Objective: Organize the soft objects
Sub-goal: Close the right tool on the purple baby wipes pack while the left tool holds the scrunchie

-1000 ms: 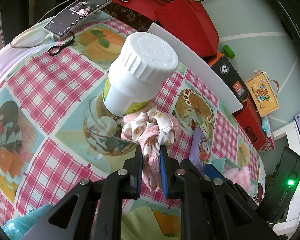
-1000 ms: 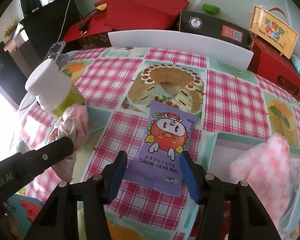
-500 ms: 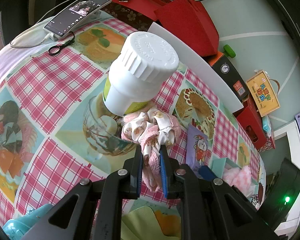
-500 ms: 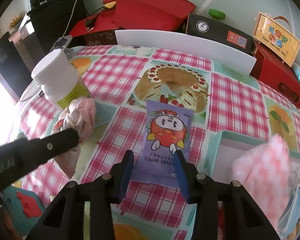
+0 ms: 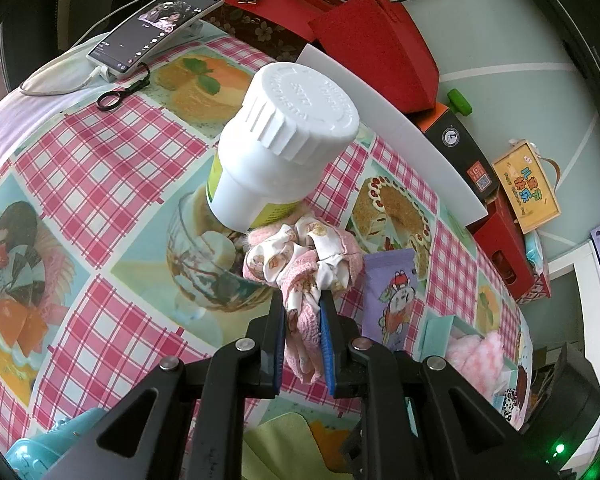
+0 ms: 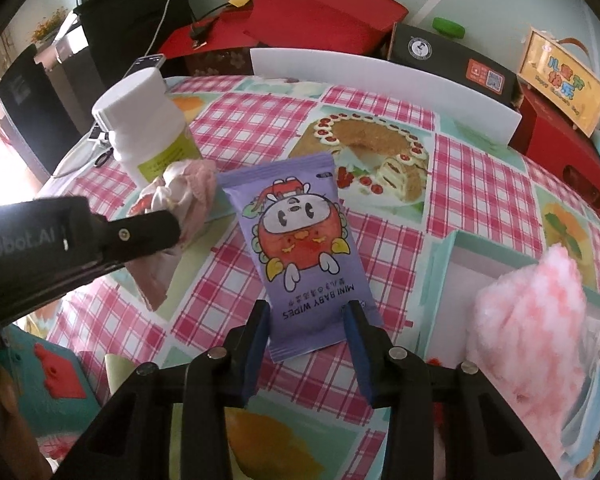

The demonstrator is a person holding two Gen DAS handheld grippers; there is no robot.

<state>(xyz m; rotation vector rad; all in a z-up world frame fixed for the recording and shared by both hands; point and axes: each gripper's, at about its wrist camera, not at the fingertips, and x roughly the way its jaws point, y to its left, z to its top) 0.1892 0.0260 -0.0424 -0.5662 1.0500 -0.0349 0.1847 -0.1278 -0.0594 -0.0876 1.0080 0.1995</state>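
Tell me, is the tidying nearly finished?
Partly. A fluffy pink cloth already lies in the box. The left tongs pinch the pink scrunchie; the right tongs, which have just been closing, grip the purple wipes packet. Both still need to go away.

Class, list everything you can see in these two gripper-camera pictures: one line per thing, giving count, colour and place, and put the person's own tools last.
Tablecloth: one, pink check with dessert prints, covering the table.
Bottle: one, white with yellow-green label, upright beside the scrunchie.
Scrunchie: one, pink and cream, held in the left tongs.
Baby wipes pack: one, purple, flat at table centre.
Fluffy cloth: one, pink and white, in the pale box on the right.
Phone: one, dark, far edge, cable attached.
Red boxes: several, behind the table.
Left tongs: black, blue pads, clamped on the scrunchie.
Right tongs: black, blue pads, just closing around the wipes pack's near end.
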